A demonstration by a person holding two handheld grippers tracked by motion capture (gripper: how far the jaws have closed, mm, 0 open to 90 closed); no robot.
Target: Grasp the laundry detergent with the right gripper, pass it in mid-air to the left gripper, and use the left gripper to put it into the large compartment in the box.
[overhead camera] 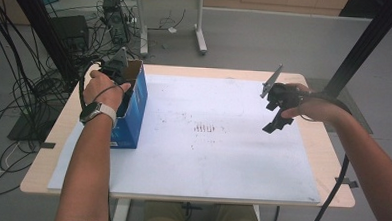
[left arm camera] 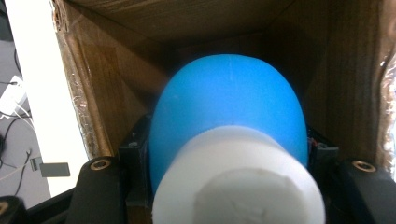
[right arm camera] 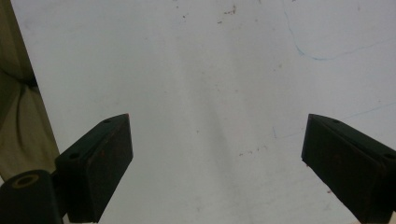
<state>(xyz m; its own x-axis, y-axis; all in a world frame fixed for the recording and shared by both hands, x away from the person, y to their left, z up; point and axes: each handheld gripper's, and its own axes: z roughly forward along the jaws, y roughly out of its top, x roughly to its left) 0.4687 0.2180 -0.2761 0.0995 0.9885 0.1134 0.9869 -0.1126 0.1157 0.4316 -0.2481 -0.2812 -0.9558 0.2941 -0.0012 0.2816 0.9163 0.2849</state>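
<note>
Table (overhead camera: 312,145): white sheet (overhead camera: 222,156)
Left gripper (left arm camera: 229,154): inside box (overhead camera: 134,108), jaws clamping blue ball (left arm camera: 229,107)
Right gripper (right arm camera: 217,154): over sheet, jaws wide, nothing between

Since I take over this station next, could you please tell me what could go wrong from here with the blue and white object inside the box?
1. The left gripper pinches the rounded blue and white object at its sides; such a smooth curve may slip out.
2. The cardboard box stands near the table's left edge, with the left hand in its opening; pushing or lifting may tip or drag it.
3. The right gripper, jaws open, hovers over the white sheet and steadies nothing.
</note>
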